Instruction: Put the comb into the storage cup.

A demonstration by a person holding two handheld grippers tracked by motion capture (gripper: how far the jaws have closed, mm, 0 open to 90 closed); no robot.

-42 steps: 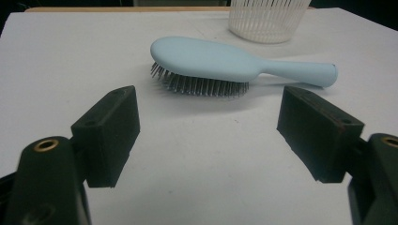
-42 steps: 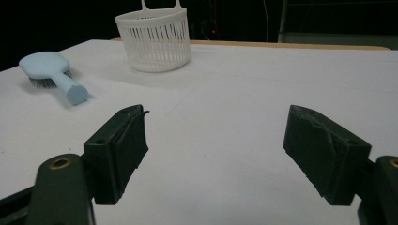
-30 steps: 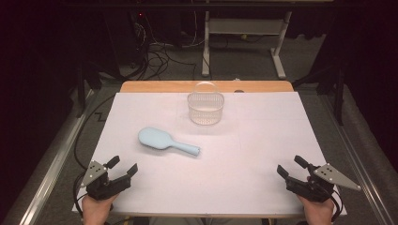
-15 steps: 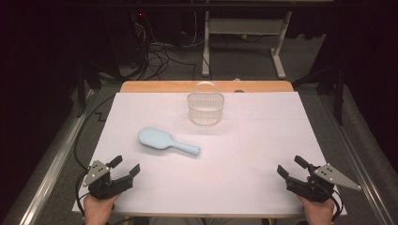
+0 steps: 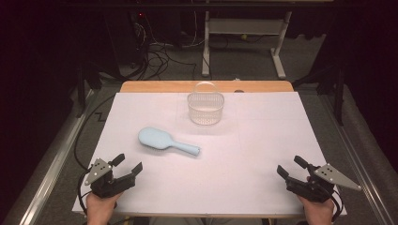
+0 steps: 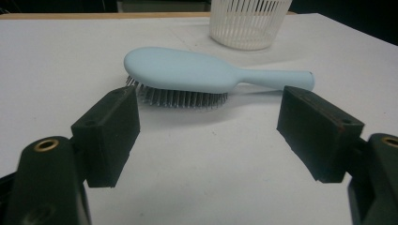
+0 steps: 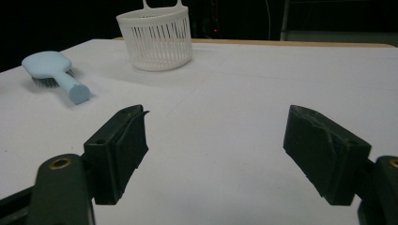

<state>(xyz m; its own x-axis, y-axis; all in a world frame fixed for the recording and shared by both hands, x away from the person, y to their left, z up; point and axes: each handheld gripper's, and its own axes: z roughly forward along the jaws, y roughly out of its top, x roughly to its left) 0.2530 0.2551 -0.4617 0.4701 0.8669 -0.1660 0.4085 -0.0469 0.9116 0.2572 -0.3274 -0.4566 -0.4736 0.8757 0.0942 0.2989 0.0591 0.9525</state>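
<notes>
Both grippers idle at near edge, jaws spread, empty.
Left gripper (image 5: 126,165) faces hairbrush (image 5: 167,142), bristles down; right gripper (image 5: 292,167) near right; basket (image 5: 205,107) far centre.

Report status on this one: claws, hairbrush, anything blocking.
Left claw open, empty, facing the hairbrush. Right claw open, empty, near table edge. Hairbrush lies bristles down, untouched, short of the basket. Nothing between left claw and brush.

We see a hairbrush (image 6: 187,70) of smooth, matt pale-blue plastic with thin metal-looking bristles — and a basket (image 7: 157,35) of white slatted plastic, slightly glossy. The table (image 5: 244,154) wears a matt white paper-like cover; its far edge shows bare wood.
</notes>
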